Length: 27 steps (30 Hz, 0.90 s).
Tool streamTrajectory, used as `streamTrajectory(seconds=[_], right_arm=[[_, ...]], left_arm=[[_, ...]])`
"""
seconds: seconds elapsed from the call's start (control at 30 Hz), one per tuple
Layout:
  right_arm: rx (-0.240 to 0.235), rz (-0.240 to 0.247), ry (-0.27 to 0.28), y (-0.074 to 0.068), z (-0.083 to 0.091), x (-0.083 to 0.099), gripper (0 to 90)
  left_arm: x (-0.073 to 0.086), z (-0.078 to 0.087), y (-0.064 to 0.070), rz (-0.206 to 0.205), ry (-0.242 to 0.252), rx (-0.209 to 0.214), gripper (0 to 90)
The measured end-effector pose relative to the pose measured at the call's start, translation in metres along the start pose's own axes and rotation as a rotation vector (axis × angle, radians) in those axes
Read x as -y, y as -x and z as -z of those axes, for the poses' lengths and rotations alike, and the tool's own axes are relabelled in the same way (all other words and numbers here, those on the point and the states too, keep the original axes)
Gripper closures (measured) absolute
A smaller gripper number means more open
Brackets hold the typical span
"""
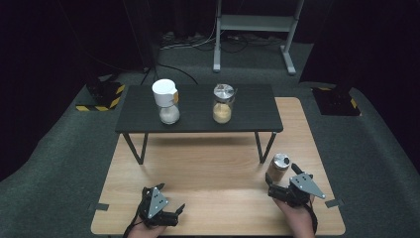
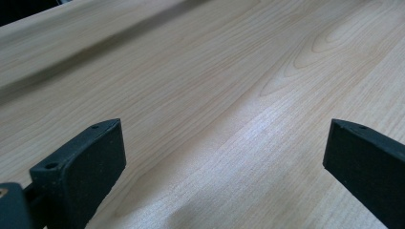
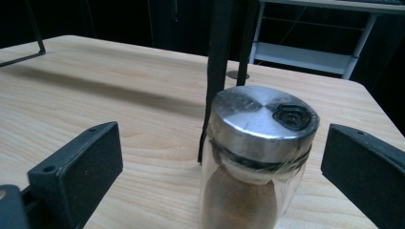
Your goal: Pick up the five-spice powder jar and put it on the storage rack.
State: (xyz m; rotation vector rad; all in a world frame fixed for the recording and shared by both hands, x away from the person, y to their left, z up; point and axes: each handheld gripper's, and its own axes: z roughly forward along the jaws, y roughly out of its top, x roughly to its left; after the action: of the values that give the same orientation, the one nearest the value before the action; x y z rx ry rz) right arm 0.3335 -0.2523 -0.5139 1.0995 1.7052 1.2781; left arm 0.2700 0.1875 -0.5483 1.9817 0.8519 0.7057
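A small glass jar (image 1: 279,166) with a silver lid and brown powder stands on the wooden table (image 1: 208,168) at the front right. My right gripper (image 1: 283,175) is open around it, one jaw on each side, neither touching. In the right gripper view the jar (image 3: 260,124) stands between the jaws of the right gripper (image 3: 223,143), nearer the right one. My left gripper (image 1: 166,201) rests open near the front left edge. In the left gripper view the left gripper (image 2: 224,143) has just bare wood between its jaws.
A low black bench (image 1: 198,116) stands across the back of the table. It bears a white-lidded jar of white powder (image 1: 167,101) and a silver-lidded jar of tan grains (image 1: 223,104). One bench leg (image 3: 217,71) rises just behind the small jar.
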Motion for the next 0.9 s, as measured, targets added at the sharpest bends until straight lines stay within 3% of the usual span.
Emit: streamTrajectory(seconds=[0.37,0.63,0.9], right_arm=[[-0.009,-0.037,0.011,0.009,-0.008,-0.003,0.0],[0.011,-0.053,0.013,0.015,-0.014,-0.006,2.6],[0.006,-0.060,0.016,0.018,-0.020,-0.004,12.0]], left_arm=[[0.000,0.000,-0.001,0.005,0.001,0.006,0.9],[0.000,0.000,-0.001,0.004,0.002,0.005,0.9],[0.000,0.000,-0.001,0.006,0.004,0.005,0.9]])
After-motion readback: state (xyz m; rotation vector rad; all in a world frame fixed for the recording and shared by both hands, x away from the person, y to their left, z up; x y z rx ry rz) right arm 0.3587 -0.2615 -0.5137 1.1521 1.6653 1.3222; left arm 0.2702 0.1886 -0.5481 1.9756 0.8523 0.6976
